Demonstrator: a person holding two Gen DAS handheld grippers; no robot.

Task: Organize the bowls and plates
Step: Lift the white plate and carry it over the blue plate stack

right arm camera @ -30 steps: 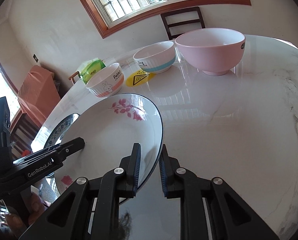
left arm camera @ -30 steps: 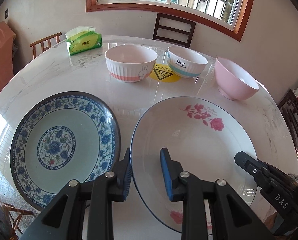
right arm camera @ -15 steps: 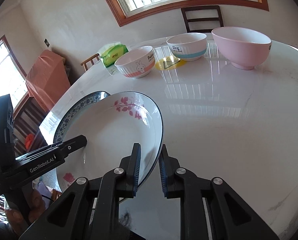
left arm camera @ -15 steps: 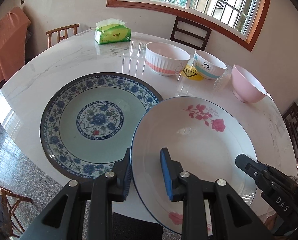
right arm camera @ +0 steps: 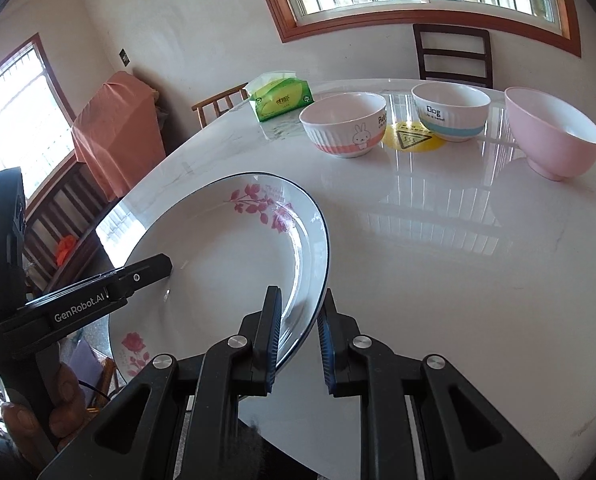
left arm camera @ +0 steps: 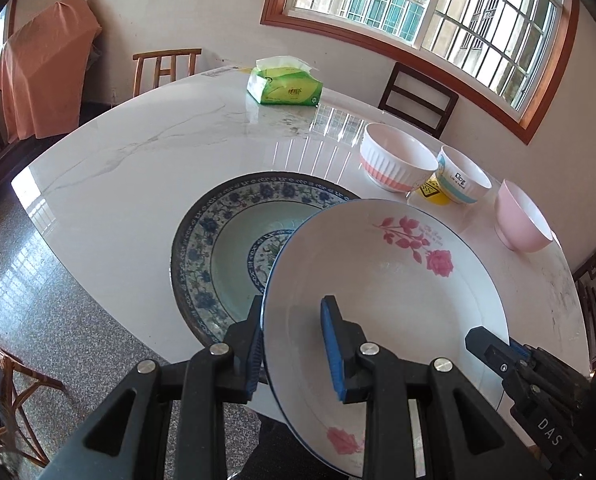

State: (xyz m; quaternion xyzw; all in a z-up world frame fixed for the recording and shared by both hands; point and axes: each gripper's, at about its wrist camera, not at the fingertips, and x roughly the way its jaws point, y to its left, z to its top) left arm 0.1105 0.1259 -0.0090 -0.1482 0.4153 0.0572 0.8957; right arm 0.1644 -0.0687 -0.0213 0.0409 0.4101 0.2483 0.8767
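- Marble table (left arm camera: 146,160): three bowls (left arm camera: 394,162) far right.
- Left gripper (left arm camera: 294,344) and right gripper (right arm camera: 298,338) each clamp the rose plate (left arm camera: 382,280), lifted over the blue plate (left arm camera: 218,248).
- Next, likely: centre, lower, release.

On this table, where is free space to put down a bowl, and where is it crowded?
Free: the marble table between the tissue pack and the blue-patterned plate, and the wide stretch in front of the pink bowl. Crowded: the rabbit bowl, dog bowl and yellow sticker sit close together.
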